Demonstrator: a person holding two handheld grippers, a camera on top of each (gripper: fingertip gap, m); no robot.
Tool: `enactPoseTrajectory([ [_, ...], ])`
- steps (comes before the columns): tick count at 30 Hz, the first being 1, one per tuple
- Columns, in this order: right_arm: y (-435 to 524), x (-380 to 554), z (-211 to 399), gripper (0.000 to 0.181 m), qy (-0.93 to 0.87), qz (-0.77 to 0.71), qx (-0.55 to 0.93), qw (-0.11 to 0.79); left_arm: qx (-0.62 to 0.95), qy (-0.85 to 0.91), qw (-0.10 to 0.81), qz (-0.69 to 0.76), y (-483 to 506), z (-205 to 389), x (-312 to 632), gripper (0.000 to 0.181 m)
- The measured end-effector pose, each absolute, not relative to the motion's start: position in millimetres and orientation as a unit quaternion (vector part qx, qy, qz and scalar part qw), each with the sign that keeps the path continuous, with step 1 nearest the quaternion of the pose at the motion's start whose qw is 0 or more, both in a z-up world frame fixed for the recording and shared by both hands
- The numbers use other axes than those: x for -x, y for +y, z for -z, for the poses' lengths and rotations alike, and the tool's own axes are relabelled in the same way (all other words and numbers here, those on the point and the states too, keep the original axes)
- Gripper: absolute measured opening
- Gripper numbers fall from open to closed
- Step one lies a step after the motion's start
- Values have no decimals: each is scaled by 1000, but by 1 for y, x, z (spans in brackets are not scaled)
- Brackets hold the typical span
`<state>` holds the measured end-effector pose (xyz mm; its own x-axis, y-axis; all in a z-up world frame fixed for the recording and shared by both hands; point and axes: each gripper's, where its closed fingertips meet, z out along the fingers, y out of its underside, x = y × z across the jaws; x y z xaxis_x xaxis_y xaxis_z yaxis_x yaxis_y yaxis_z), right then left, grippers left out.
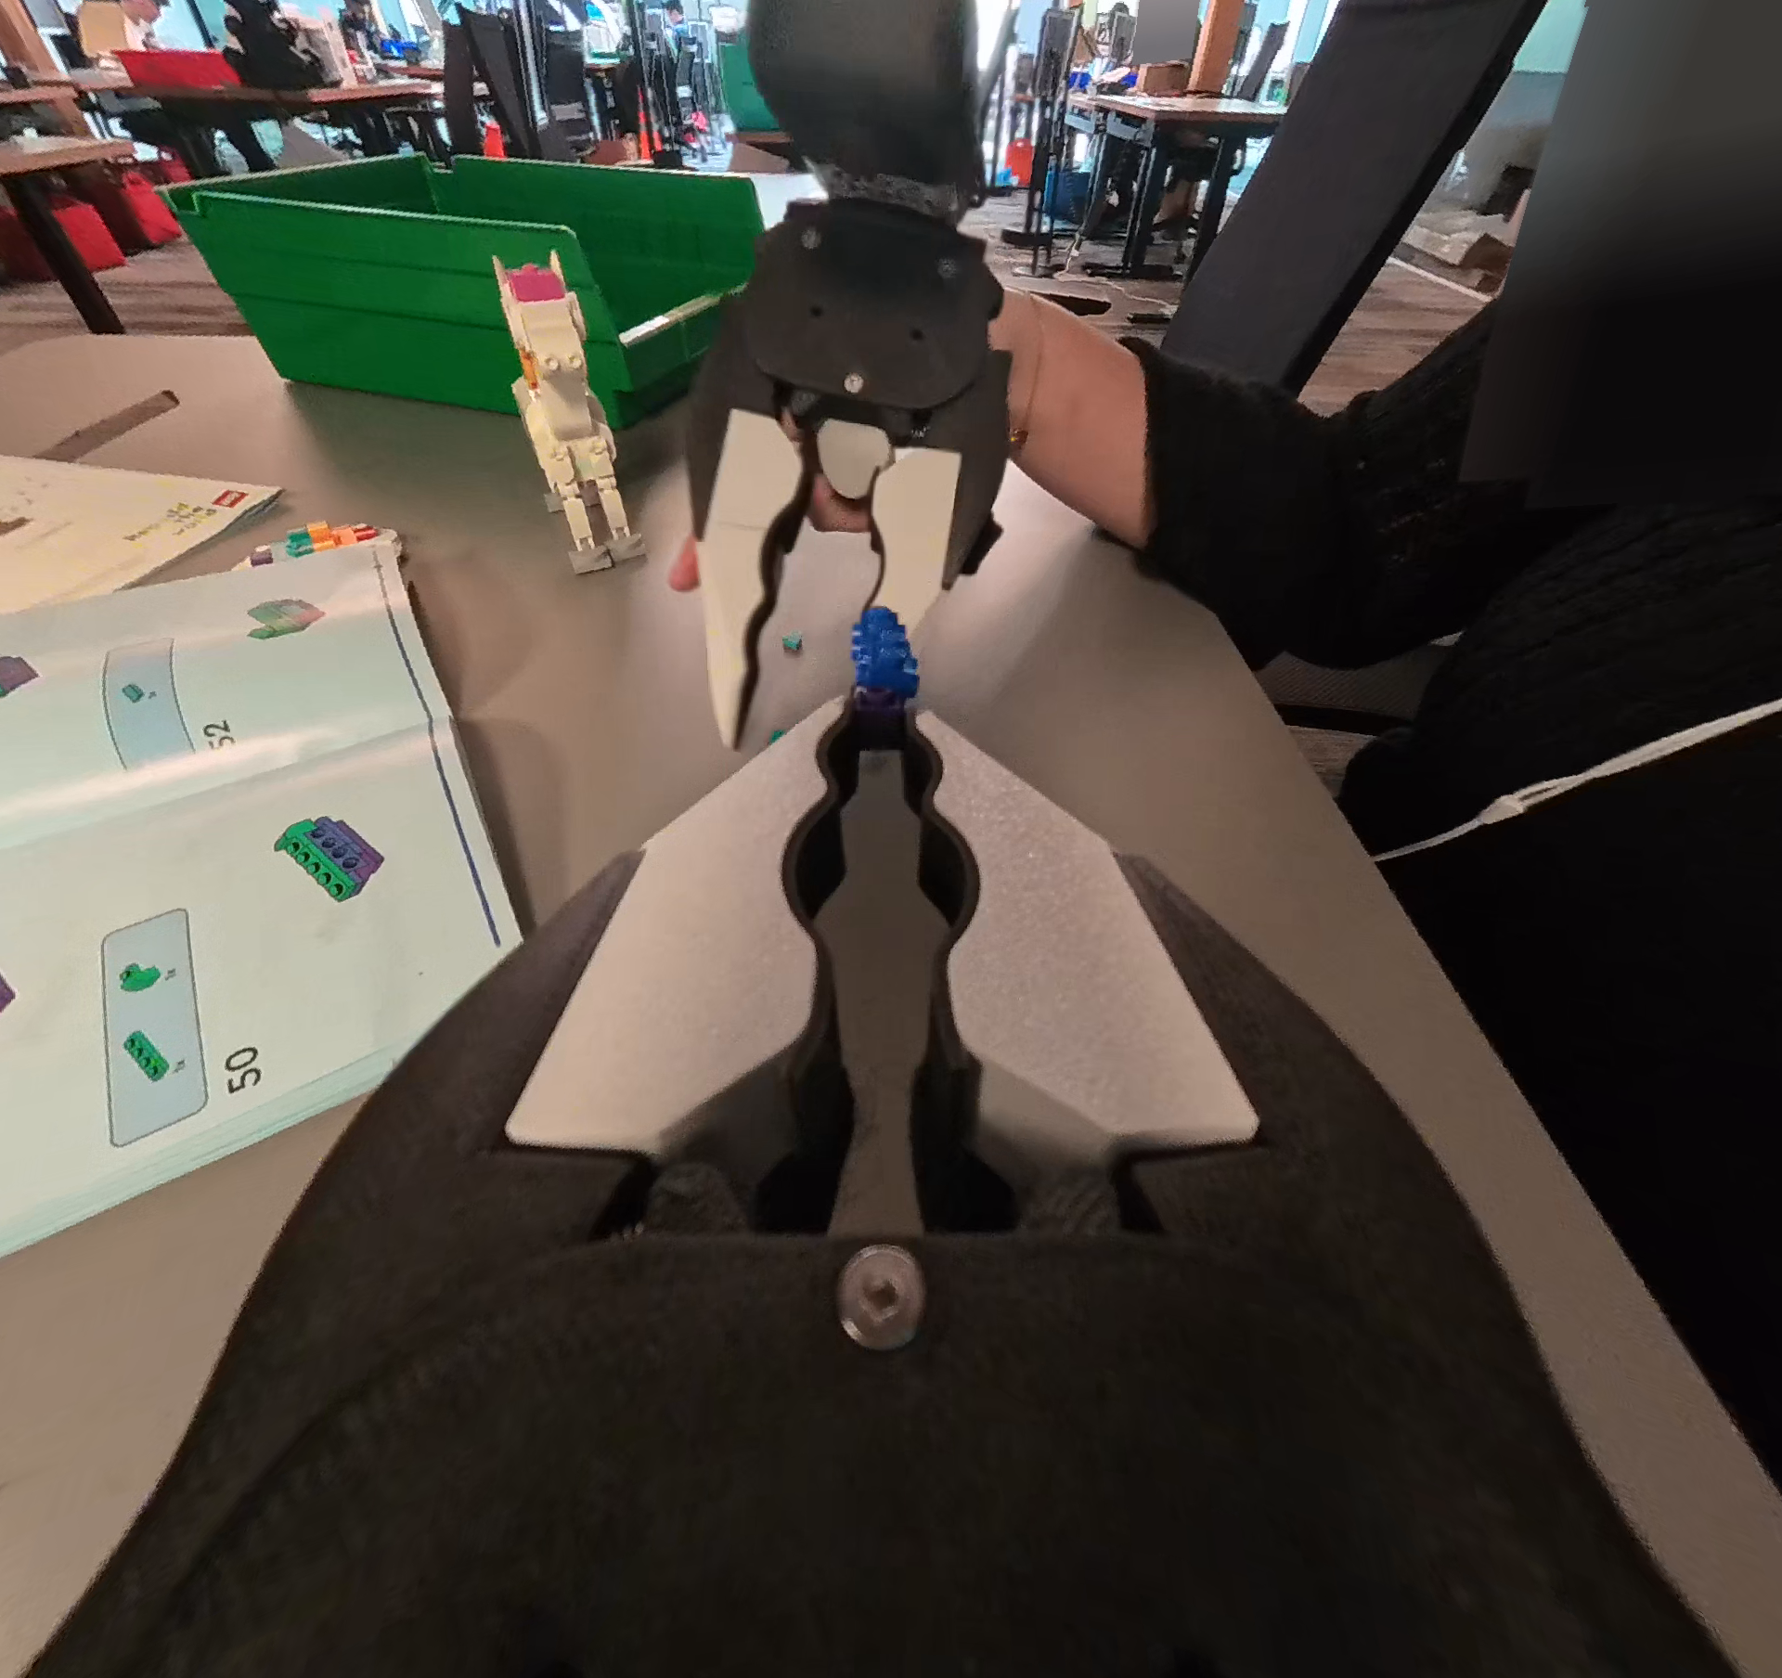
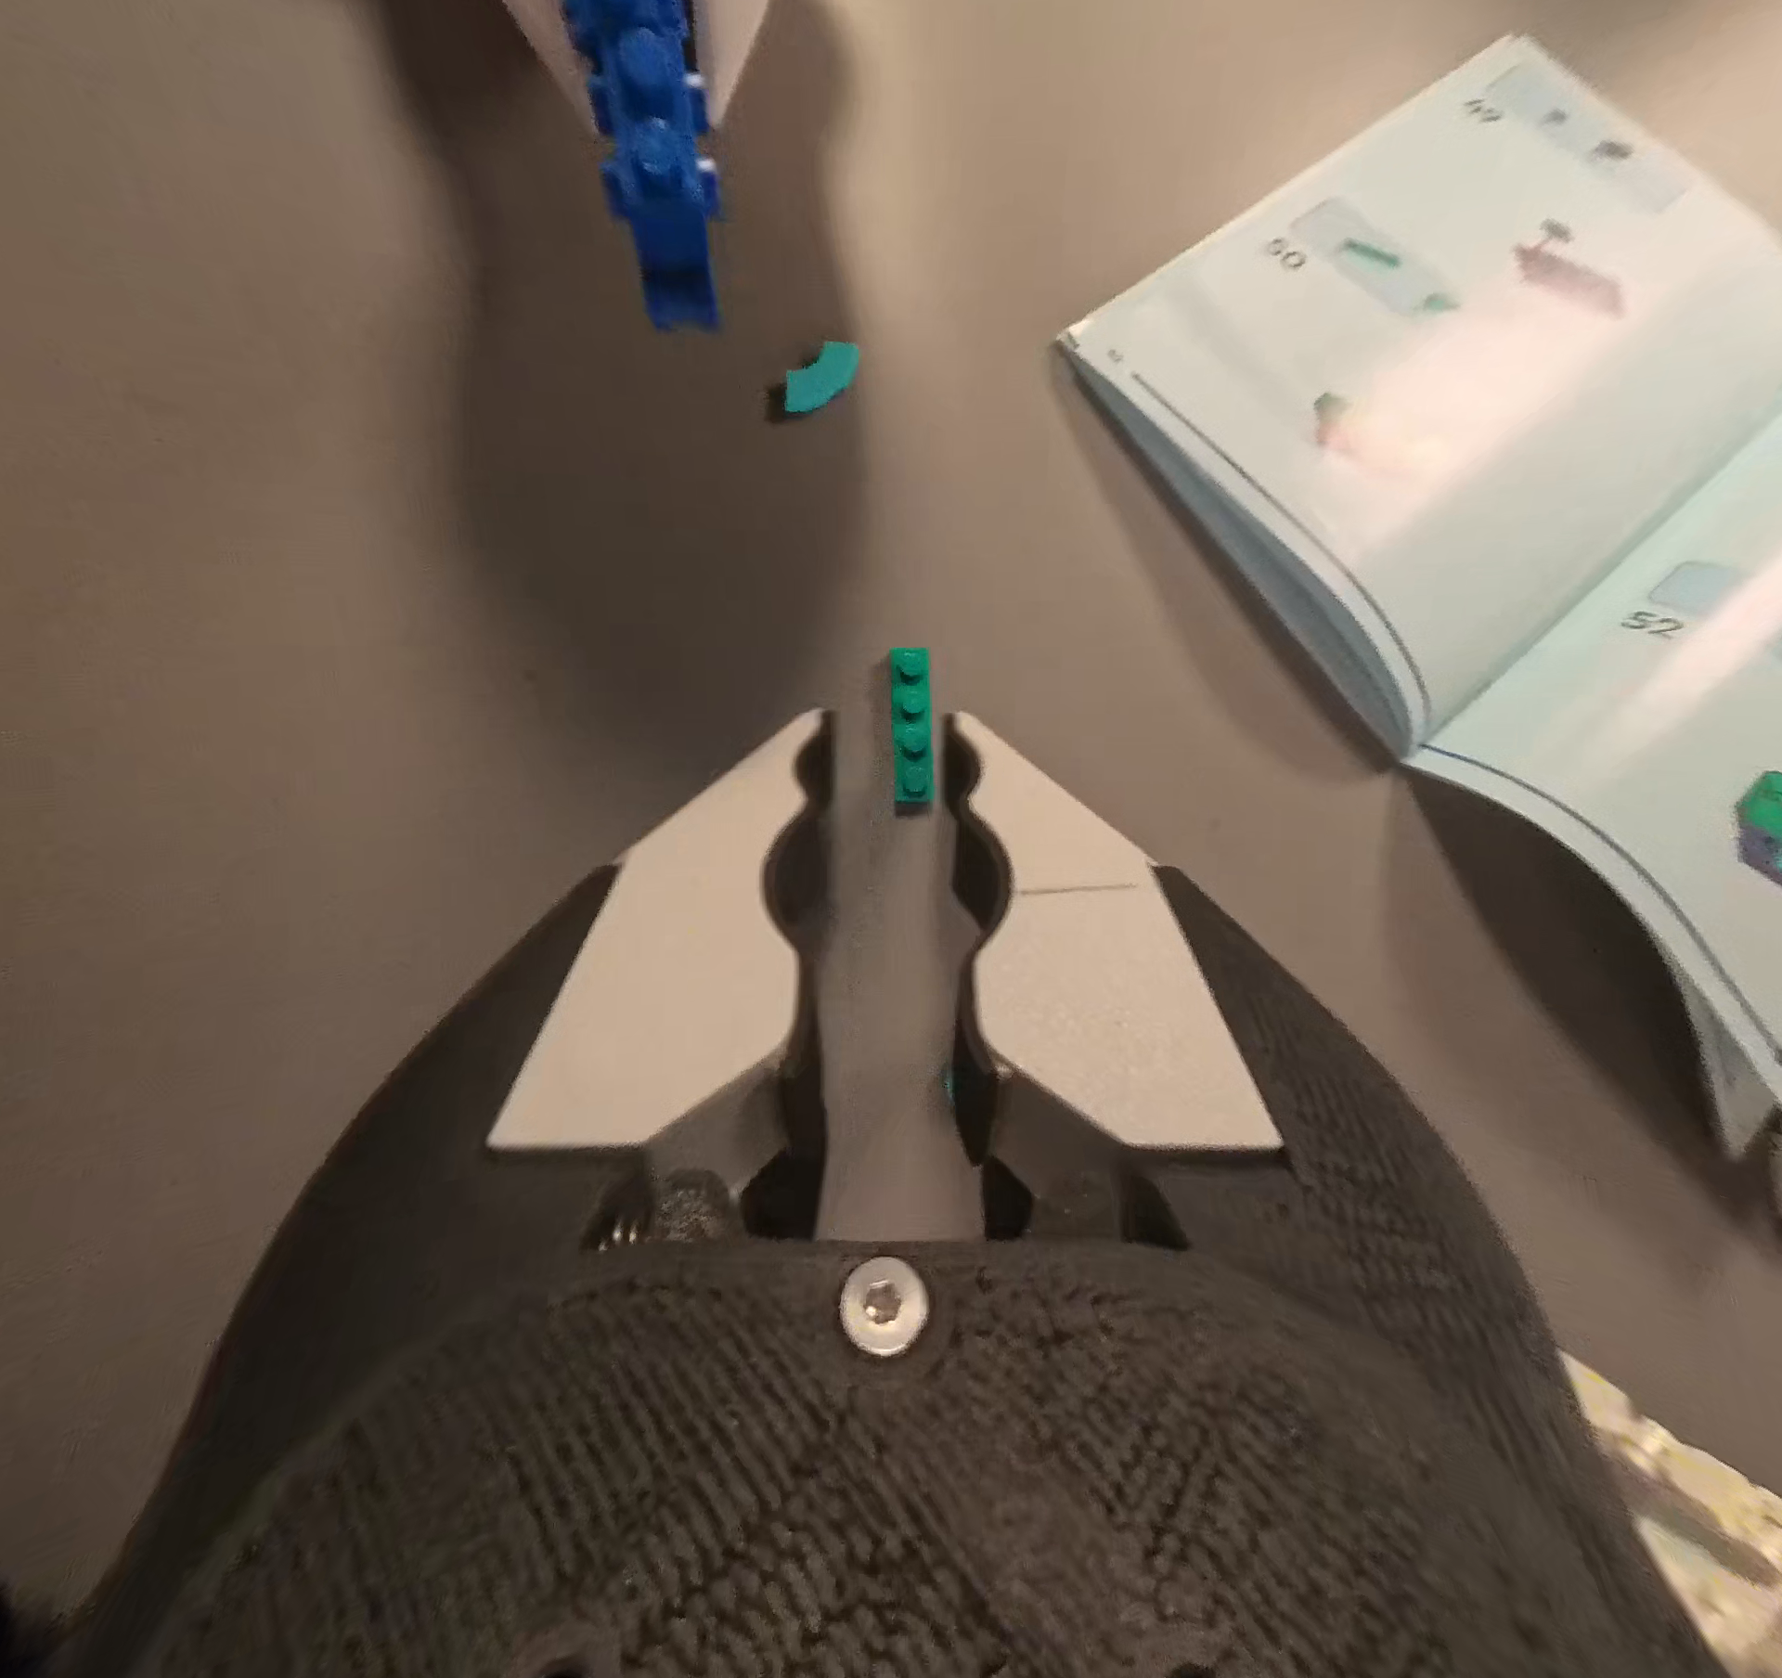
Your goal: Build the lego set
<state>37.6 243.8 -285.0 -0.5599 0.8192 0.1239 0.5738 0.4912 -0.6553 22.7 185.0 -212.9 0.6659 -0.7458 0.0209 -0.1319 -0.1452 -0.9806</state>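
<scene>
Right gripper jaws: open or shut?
Open. The right gripper has a clear gap between its jaws; the green plate lies on the table inside it, ungripped.

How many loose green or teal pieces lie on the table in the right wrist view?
2: a green studded plate lying between the right gripper fingertips, untouched, and a teal curved piece farther ahead, near the blue assembly. Others may be hidden or cropped.

Bare grey table (image 2: 289, 571) lies open left of the right gripper (image 2: 887, 716), whose parted fingers flank a green plate (image 2: 912, 725). Ahead, a teal curved piece (image 2: 820, 375) and the overhanging blue assembly (image 2: 651, 108) narrow the way. The open instruction booklet (image 2: 1446, 378) blocks the right side. A green bin (image 1: 463, 282) and white llama model (image 1: 569, 417) apparently crowd the far edge.
</scene>
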Motion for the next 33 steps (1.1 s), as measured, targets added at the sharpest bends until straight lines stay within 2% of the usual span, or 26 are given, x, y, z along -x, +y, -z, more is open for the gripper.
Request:
enactPoseTrajectory([
  [1,244,-37,282,35,-833,-289,416,221,705,314,578,266,184,212,-23,7],
  [2,244,-35,276,43,-830,-299,407,237,702,317,580,265,184,212,-24,8],
  [4,226,-29,250,47,-815,-364,363,268,697,325,584,260,183,211,-25,7],
  [7,186,-28,207,34,-784,-468,275,303,697,335,582,251,182,213,-28,8],
  [9,173,-26,197,28,-777,-481,242,327,698,340,580,246,182,215,-29,8],
  [15,173,-18,203,10,-782,-453,241,352,695,343,582,246,181,214,-30,8],
  [26,166,-22,196,9,-762,-514,261,294,669,391,605,182,176,208,-33,7],
  [33,171,-18,201,9,-778,-464,237,351,691,363,591,204,180,212,-29,7],
])
